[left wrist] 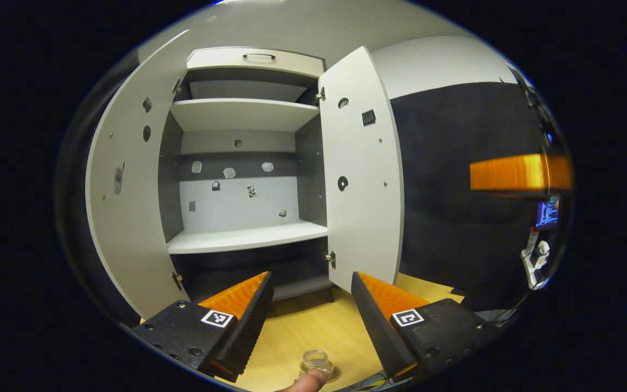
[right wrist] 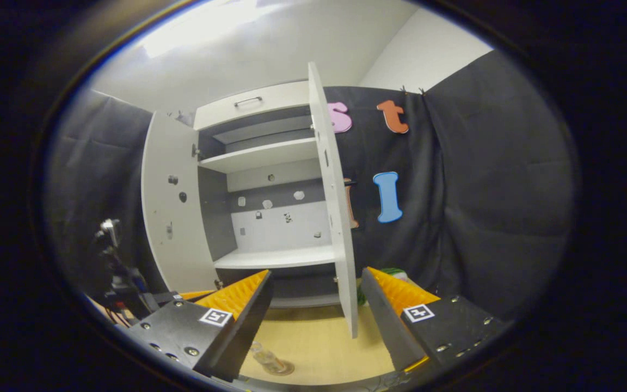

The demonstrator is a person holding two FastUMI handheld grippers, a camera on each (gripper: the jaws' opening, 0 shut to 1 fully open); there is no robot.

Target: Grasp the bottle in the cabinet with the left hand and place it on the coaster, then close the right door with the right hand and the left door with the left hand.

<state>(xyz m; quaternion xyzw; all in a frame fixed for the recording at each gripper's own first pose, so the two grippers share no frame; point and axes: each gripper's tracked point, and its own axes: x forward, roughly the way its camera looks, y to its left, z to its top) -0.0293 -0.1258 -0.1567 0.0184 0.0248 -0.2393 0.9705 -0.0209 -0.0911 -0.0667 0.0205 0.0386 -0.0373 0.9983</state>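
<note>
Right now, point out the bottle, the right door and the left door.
bottle (left wrist: 316, 360): left gripper view, its clear neck, on the table.
right door (left wrist: 361, 179): left gripper view, inner face, swung open.
left door (right wrist: 171, 212): right gripper view, inner face, swung open.

Small clear glass bottle (left wrist: 316, 361) standing upright, mouth open, on a round coaster (left wrist: 333, 374) that lies flat on the pale wooden counter (left wrist: 313, 326) in front of the cabinet; in the right gripper view the same bottle (right wrist: 263, 355) rises from the coaster (right wrist: 280, 368). White cabinet (left wrist: 248, 114) with grey interior and white shelves. Its left door (left wrist: 128, 179) and right door (left wrist: 362, 174), both flat white panels, stand swung wide open; the right door (right wrist: 338, 218) appears nearly edge-on in the right gripper view.
</note>
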